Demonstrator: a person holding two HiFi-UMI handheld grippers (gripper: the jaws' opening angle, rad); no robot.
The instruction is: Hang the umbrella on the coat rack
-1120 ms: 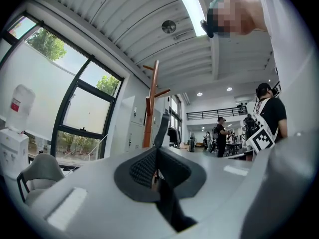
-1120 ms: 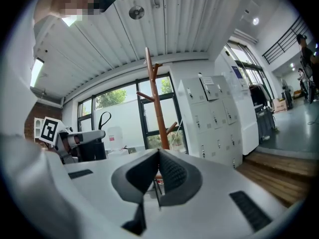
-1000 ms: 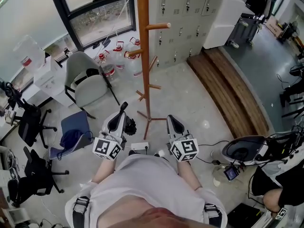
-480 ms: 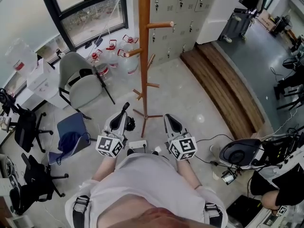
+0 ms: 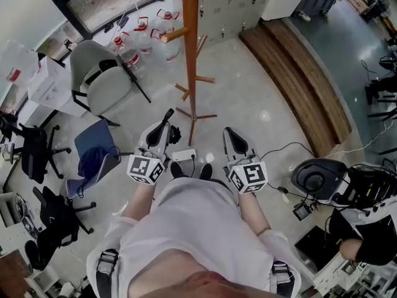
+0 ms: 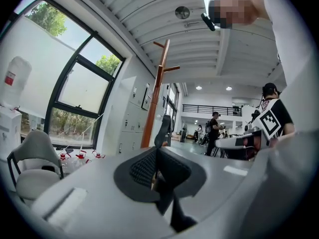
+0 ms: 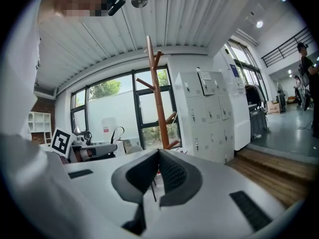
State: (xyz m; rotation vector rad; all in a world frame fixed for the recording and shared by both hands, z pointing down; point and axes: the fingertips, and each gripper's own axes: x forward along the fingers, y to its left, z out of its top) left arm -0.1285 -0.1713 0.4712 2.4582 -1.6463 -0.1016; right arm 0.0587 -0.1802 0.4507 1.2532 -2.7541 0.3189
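Note:
The wooden coat rack [image 5: 190,54] stands on the floor just ahead of me, its pegs bare; it also rises in the left gripper view [image 6: 152,113] and the right gripper view [image 7: 158,103]. My left gripper [image 5: 160,131] is shut on the black umbrella [image 5: 174,133]. A dark narrow part of the umbrella [image 6: 163,128] sticks up past the closed jaw tips, and the rest hangs beside the gripper, mostly hidden. The left gripper sits left of the rack's base, short of it. My right gripper [image 5: 231,132] is level with it on the right, shut with nothing in it.
A grey chair [image 5: 99,82] with a dark rod leaning on it stands left of the rack. A blue seat [image 5: 96,157] and black office chairs [image 5: 34,151] are further left. Water jugs [image 5: 146,30] line the window. A power strip [image 5: 183,156] lies by my feet; a wooden step [image 5: 298,85] runs at right.
My left gripper has sunk a little with the umbrella still in its jaws. The right gripper has hardly moved. The head view has tilted, so the rack now sits higher in the frame.

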